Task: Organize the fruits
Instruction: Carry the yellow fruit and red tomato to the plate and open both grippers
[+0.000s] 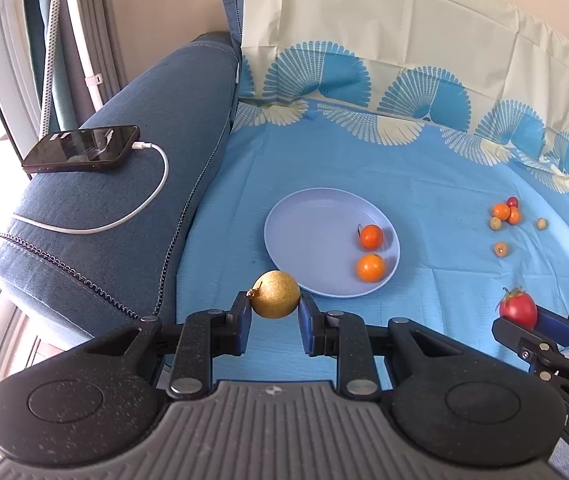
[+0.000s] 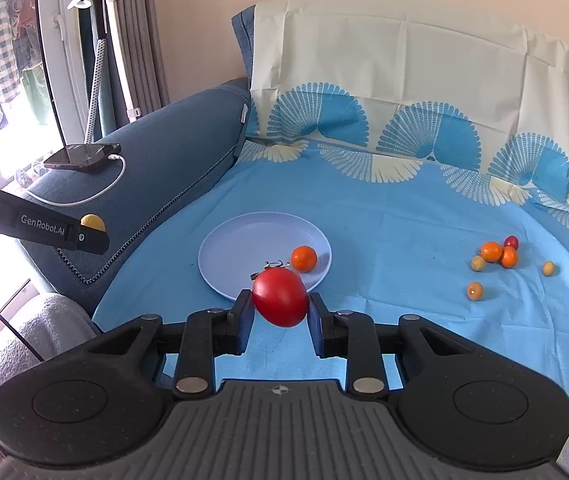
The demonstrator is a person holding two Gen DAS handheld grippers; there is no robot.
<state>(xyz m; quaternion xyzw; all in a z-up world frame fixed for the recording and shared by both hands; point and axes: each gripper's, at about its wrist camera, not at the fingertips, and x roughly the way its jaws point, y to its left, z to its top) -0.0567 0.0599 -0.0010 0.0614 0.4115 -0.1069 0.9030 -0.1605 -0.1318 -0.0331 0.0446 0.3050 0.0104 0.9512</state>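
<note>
A: What are the tongs carrying?

B: The left gripper pinches a speckled yellow-gold round fruit with a dry stem stub; the right gripper clamps a glossy red tomato, calyx up.

A: And beyond them?

B: Just past both tips lies the pale blue plate with two oranges. In the right view the tomato hides one. Farther right of the tongs, small orange, yellow and red fruits cluster on the blue cloth; their kinds are hard to make out.

Blue patterned sheet, lilac plate, small scattered fruits right
</note>
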